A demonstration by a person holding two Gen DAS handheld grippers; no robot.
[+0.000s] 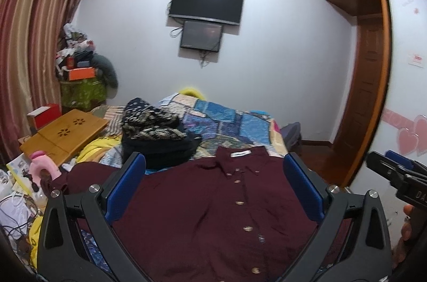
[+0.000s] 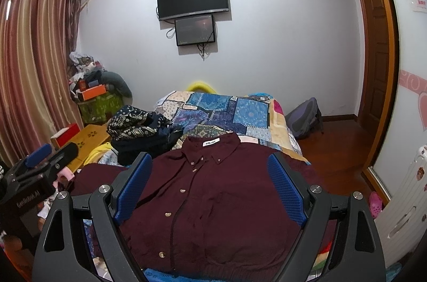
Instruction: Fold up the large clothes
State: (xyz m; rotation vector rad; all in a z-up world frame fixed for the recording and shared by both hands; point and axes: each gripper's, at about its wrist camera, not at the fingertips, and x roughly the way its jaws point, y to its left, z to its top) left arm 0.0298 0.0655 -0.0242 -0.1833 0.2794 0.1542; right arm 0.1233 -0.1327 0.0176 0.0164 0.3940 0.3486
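A maroon button-up shirt [image 1: 213, 207] [image 2: 213, 196] lies flat on the bed, front up, collar away from me, one sleeve spread to the left. My left gripper [image 1: 213, 164] hovers above the shirt with its blue pads wide apart, nothing between them. In the right wrist view my right gripper [image 2: 210, 164] also stands open over the shirt, empty. The right gripper's tip shows at the right edge of the left wrist view, and the left gripper's tip shows at the left edge of the right wrist view.
A patchwork quilt [image 1: 226, 119] [image 2: 226, 111] covers the bed. A pile of dark patterned clothes [image 1: 154, 132] [image 2: 141, 132] sits beyond the shirt at left. A wooden lap table [image 1: 64, 132] and clutter lie left. A backpack [image 2: 304, 116] sits on the floor at right.
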